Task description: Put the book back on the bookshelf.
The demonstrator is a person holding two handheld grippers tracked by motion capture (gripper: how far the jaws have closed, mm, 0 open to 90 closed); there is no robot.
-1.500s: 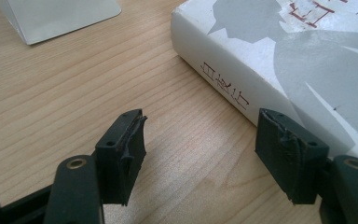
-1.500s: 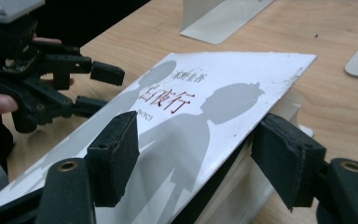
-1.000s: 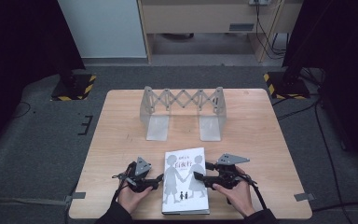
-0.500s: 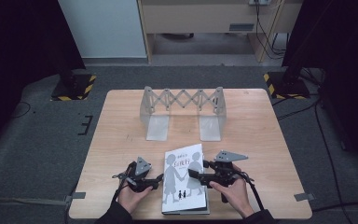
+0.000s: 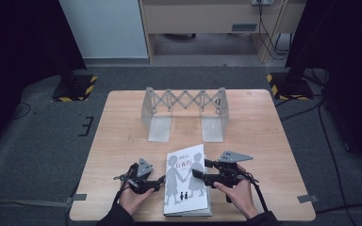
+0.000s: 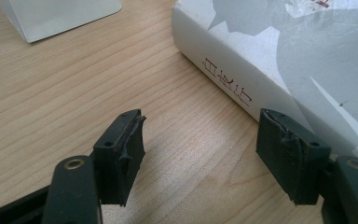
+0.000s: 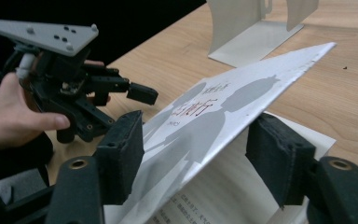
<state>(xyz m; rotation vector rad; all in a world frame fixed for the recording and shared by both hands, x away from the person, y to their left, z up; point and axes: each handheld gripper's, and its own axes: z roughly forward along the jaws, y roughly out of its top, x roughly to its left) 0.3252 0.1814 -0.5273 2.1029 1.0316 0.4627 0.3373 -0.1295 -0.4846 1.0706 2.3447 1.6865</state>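
- The work in hand looks like opening the front cover of the white paperback book [image 5: 187, 181], which lies near the front edge of the wooden table [image 5: 122, 122], about midway along it, spine toward the person's left.
- The right gripper [image 7: 200, 158] has its jaws spread apart, one on each side of the raised cover [image 7: 242, 93]; the cover's free edge is lifted off the first printed page [image 7: 223, 196] and slants up between the jaws. They are not pinching it, so the cover seems to rest on the lower jaw only.
- The left gripper [image 6: 200, 154] is also open, holding nothing, low over the table just beside the book's spine [image 6: 228, 84]; one jaw sits close to the spine, though I cannot tell whether it touches.
- To do it well, the right gripper should probably either close lightly on the cover near its free edge or keep the lower jaw under it, then swing it over toward the spine in an arc, not drag it sideways.
- The left gripper would do best pressing against the spine or the book's left margin, so the book does not slide.
- A thin cover can crease; gentle pressure seems wise.
- The metal expanding book rack [image 5: 185, 113] stands well apart, toward the far edge.
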